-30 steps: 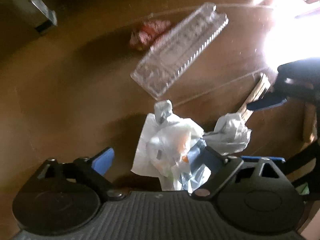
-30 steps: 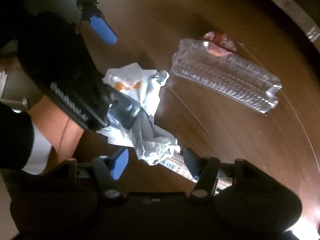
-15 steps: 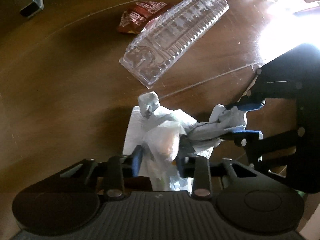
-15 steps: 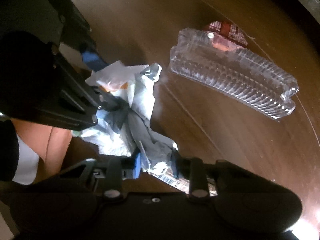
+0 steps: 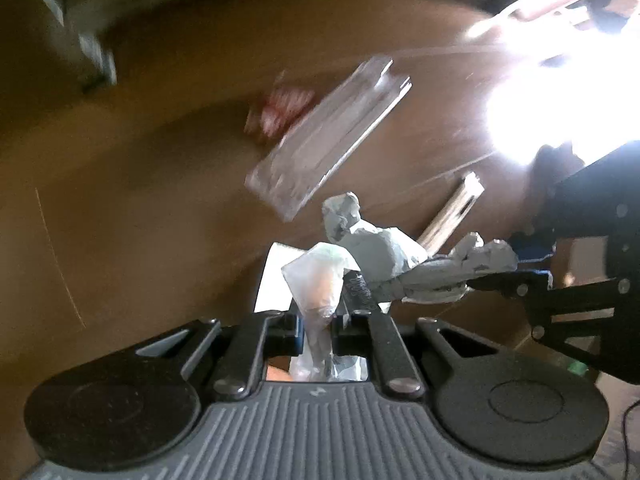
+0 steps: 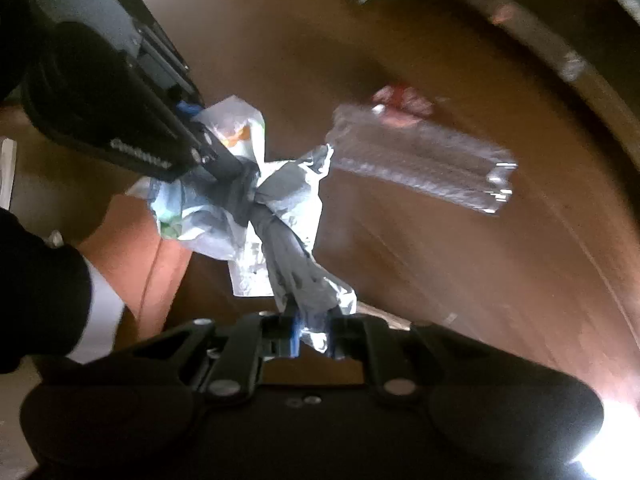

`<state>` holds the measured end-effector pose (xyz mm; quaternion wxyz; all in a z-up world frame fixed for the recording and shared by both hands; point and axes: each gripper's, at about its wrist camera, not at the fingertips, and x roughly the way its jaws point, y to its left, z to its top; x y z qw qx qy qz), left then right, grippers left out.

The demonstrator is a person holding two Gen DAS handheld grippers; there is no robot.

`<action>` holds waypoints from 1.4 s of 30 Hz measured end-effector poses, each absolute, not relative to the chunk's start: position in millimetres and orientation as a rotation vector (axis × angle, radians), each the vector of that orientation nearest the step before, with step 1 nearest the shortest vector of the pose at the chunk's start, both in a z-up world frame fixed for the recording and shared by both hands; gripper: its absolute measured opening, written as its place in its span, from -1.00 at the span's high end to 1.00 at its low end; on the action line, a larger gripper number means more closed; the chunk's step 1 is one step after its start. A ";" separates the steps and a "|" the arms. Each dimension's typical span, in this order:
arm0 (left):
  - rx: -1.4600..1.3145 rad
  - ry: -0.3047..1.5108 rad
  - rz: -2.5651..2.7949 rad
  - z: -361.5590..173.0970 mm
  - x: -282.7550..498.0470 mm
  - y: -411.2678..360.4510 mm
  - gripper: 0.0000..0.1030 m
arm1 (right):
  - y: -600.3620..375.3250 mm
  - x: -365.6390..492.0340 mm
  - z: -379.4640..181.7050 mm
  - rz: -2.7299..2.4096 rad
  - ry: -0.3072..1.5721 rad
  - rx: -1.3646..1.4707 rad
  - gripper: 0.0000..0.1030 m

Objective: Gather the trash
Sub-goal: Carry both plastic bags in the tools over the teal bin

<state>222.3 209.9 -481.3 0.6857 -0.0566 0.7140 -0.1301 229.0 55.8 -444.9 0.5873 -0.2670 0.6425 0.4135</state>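
A white plastic bag (image 5: pixel 372 252) is held between both grippers above the brown table (image 5: pixel 140 200). My left gripper (image 5: pixel 316 332) is shut on one edge of the bag. My right gripper (image 6: pixel 312 336) is shut on the other edge, twisted into a grey strip (image 6: pixel 288 252); it also shows at the right of the left wrist view (image 5: pixel 532 268). A clear plastic tray (image 5: pixel 328 140) lies on the table beyond, with a red wrapper (image 5: pixel 280 112) behind it. Both show in the right wrist view, tray (image 6: pixel 420 160) and wrapper (image 6: pixel 404 100).
A flat wooden stick or strip (image 5: pixel 452 216) lies on the table right of the bag. A metal leg (image 5: pixel 92 60) stands at the far left. Strong glare (image 5: pixel 560 100) washes out the far right. The person's arm (image 6: pixel 132 248) is at the left.
Both grippers closed on the bag's edges and lifted it off the table. The bag is now stretched between them, and both views are blurred by motion.
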 end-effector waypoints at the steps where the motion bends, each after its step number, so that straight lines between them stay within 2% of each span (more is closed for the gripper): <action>1: -0.121 1.575 -0.302 -469.3 224.7 208.8 0.78 | 52.0 229.9 -434.3 0.946 1.489 -0.618 0.80; 6: -0.038 1.448 -0.368 -397.1 242.6 194.9 0.78 | 30.8 236.0 -368.7 0.836 1.417 -0.590 0.80; 17: 0.118 1.180 -0.354 -237.7 267.6 145.7 0.78 | -39.5 243.8 -229.3 0.633 1.264 -0.335 0.81; 28: 0.083 0.988 -0.259 -97.6 255.9 94.0 0.77 | -119.9 215.1 -81.5 0.546 1.009 -0.213 0.82; 42: 0.167 0.752 -0.310 57.3 227.2 -44.1 0.77 | -253.9 187.3 64.3 0.384 0.763 -0.114 0.83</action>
